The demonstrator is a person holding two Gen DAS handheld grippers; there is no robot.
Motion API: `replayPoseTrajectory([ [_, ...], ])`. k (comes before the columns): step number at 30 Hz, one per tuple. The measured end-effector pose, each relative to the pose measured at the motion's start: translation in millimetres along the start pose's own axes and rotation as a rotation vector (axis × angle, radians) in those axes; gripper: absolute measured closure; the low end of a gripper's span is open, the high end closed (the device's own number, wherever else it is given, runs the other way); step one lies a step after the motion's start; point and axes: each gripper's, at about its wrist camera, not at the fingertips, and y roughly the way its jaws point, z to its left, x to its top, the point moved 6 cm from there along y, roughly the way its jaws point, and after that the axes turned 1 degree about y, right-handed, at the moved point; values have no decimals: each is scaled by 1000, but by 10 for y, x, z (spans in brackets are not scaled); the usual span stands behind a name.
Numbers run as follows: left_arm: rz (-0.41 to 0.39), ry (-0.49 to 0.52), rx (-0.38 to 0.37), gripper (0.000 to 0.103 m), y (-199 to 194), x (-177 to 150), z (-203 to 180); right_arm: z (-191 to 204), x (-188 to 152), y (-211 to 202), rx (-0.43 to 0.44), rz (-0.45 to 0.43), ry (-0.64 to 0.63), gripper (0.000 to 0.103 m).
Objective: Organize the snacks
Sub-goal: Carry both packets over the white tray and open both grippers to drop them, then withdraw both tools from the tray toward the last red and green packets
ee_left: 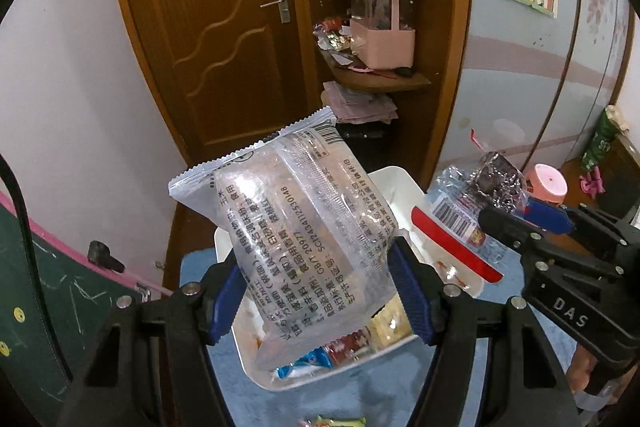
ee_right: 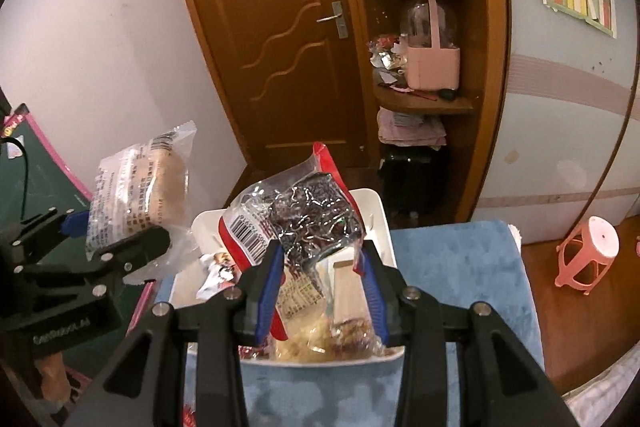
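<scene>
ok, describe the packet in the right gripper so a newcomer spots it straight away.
Find the white bin on the blue mat; above it, the right gripper grips a clear snack packet. It has red edging, a barcode and dark, shiny contents, unlike the pale bread packet in the left gripper.

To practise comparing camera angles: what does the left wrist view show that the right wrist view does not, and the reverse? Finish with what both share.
Only the left wrist view: printed text on the back of the clear bread packet, clamped in the left gripper, and loose wrapped snacks at the white tray's near end.

Only the right wrist view: a pink plastic stool on the wooden floor, and the blue mat stretching right of the tray.

Both: the white tray, the red-edged snack bag in the right gripper, the brown door and the pink basket on the shelf.
</scene>
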Motion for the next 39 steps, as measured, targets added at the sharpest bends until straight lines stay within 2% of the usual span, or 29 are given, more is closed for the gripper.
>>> replayPoseTrajectory([
  [3,16,28,39,30,133,1,4,38,-2,205,-56,31,-43,63],
  [5,24,55,78,22,216,-12,9,78,-57,348,-90,66,-85,60],
  [9,54,102,129,19,326,-75,-14,146,-206,487,-120,113,-144,57],
  [12,54,115,140,11,309,-111,-32,183,-271,437,-108,113,-156,45],
  [14,52,111,138,10,270,-132,-37,194,-306,370,-119,104,-163,41],
  [25,59,18,96,10,-105,-344,78,236,-447,19,-105,110,-135,41],
  [39,7,2,86,10,-765,-693,125,361,-672,-564,-109,89,-101,41],
])
